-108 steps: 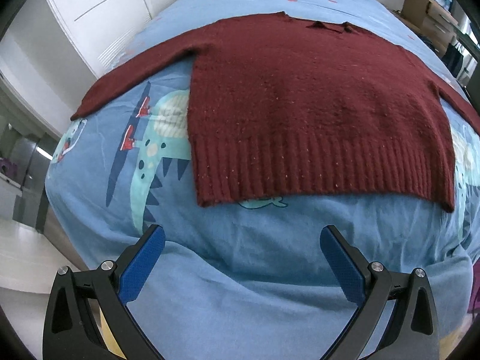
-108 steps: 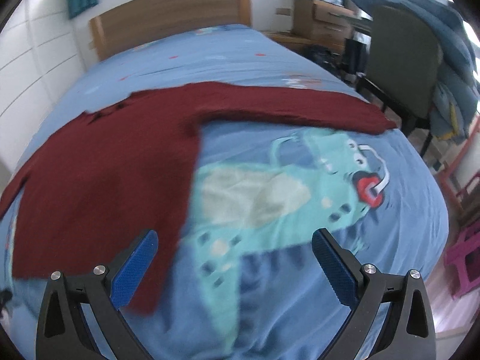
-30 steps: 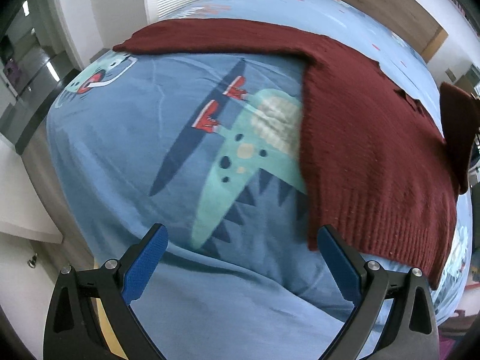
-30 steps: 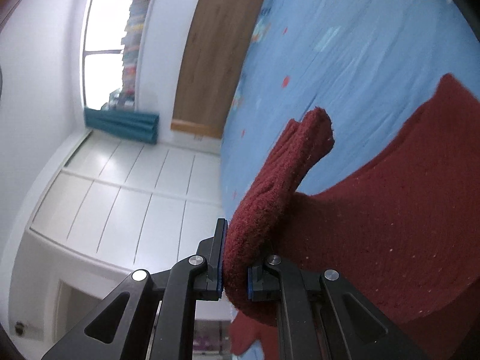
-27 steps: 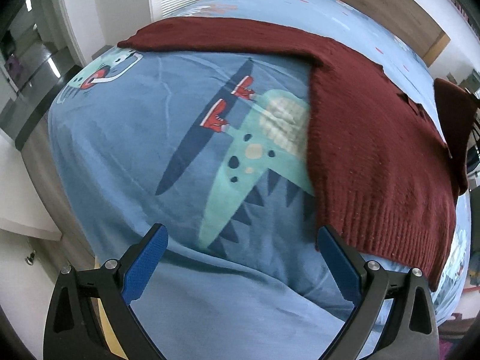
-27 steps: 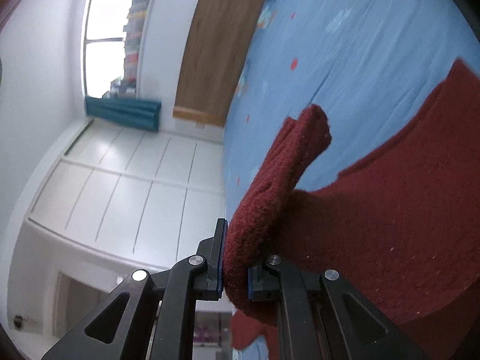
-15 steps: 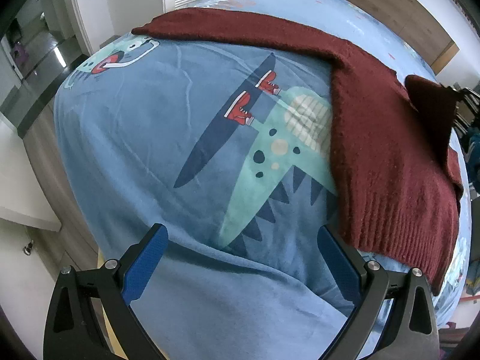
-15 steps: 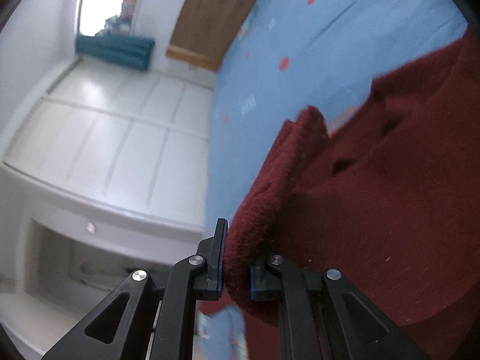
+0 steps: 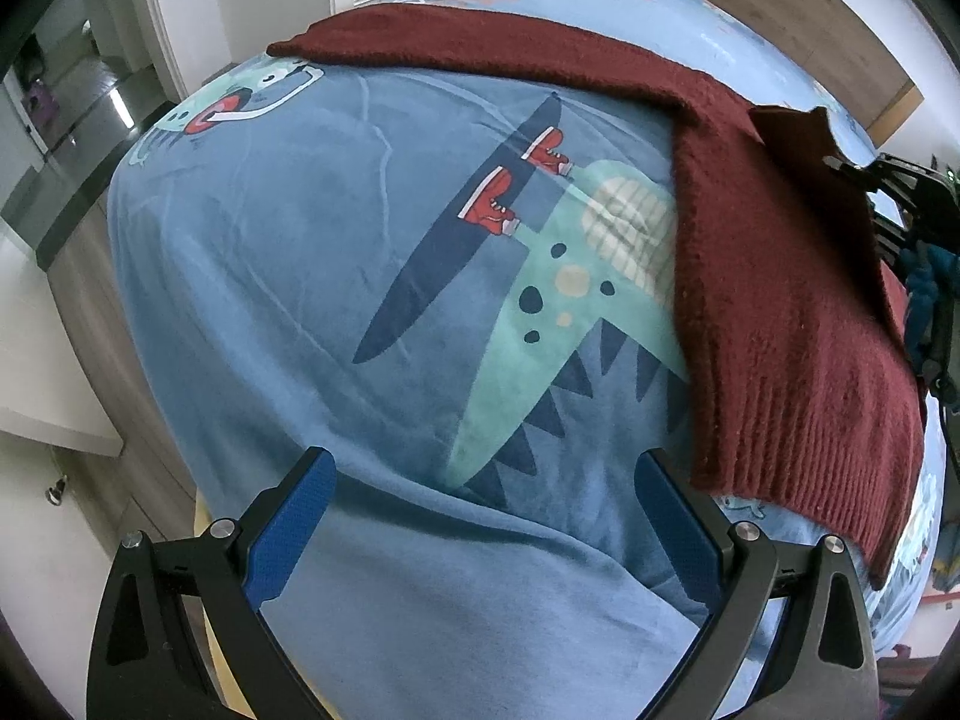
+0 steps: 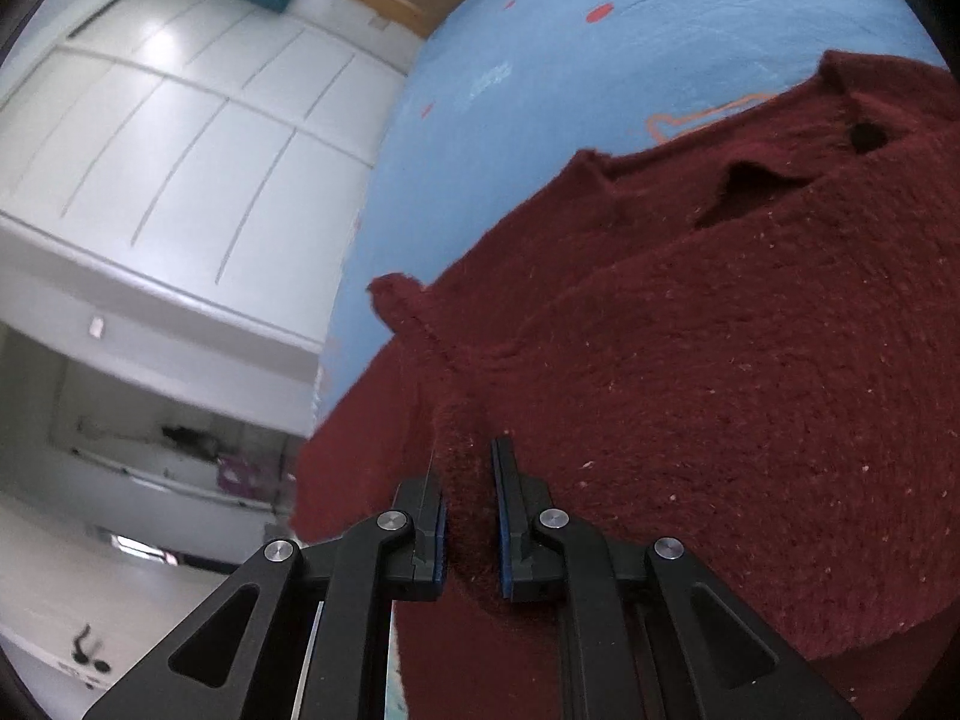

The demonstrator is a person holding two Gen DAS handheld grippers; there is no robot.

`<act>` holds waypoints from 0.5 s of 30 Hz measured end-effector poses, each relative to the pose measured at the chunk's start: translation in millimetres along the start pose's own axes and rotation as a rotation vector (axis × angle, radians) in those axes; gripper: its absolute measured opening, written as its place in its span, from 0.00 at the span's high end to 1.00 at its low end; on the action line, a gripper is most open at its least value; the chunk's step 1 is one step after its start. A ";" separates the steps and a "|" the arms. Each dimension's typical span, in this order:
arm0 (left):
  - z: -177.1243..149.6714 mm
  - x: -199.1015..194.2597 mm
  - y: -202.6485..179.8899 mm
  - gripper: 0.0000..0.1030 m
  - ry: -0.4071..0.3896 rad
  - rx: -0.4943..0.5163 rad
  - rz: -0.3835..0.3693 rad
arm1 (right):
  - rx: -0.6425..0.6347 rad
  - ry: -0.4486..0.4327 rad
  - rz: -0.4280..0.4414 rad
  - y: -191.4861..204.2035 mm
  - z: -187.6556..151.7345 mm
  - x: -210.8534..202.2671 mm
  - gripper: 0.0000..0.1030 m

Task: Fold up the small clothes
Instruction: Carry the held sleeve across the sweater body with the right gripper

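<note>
A dark red knitted sweater (image 9: 780, 312) lies flat on the blue dinosaur-print bed cover (image 9: 312, 252). Its left sleeve (image 9: 480, 54) stretches toward the far left edge of the bed. Its right sleeve (image 9: 804, 150) is folded across the body. My right gripper (image 10: 465, 462) is low on the sweater (image 10: 690, 360), its jaws slightly apart around that sleeve's cuff (image 10: 408, 300); it also shows in the left wrist view (image 9: 900, 180). My left gripper (image 9: 486, 480) is open and empty above the bed's near left corner, left of the sweater's ribbed hem (image 9: 798, 468).
White wardrobe doors (image 10: 168, 138) stand beyond the bed's left side. A wooden headboard (image 9: 810, 30) is at the far end. The bed edge drops to a wooden floor (image 9: 78, 252) on the left.
My right gripper has carried the right sleeve across and lowered it onto the sweater's body, and its jaws have loosened. My left gripper has drifted slightly left, still open.
</note>
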State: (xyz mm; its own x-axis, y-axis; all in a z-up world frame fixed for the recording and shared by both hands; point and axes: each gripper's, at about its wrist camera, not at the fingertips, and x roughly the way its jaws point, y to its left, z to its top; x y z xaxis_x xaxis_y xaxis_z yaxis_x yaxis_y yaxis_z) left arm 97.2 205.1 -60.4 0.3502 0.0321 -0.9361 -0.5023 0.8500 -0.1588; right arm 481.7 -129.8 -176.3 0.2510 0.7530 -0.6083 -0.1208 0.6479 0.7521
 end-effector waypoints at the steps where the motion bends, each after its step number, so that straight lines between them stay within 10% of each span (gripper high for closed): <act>1: 0.0 0.5 -0.1 0.05 0.001 0.000 -0.002 | -0.011 0.010 -0.013 1.5 -1.1 4.0 0.87; 15: 2.4 -2.2 3.1 0.04 -0.016 -0.021 -0.023 | -0.152 0.097 -0.144 31.2 -24.0 54.0 0.65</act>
State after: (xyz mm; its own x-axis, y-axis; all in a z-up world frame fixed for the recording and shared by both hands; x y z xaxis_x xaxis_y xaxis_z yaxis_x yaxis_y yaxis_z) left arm 96.7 208.9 -58.0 0.3740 0.0211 -0.9272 -0.5108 0.8391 -0.1869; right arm 468.4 -66.1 -191.8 0.1830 0.6544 -0.7337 -0.2360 0.7537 0.6134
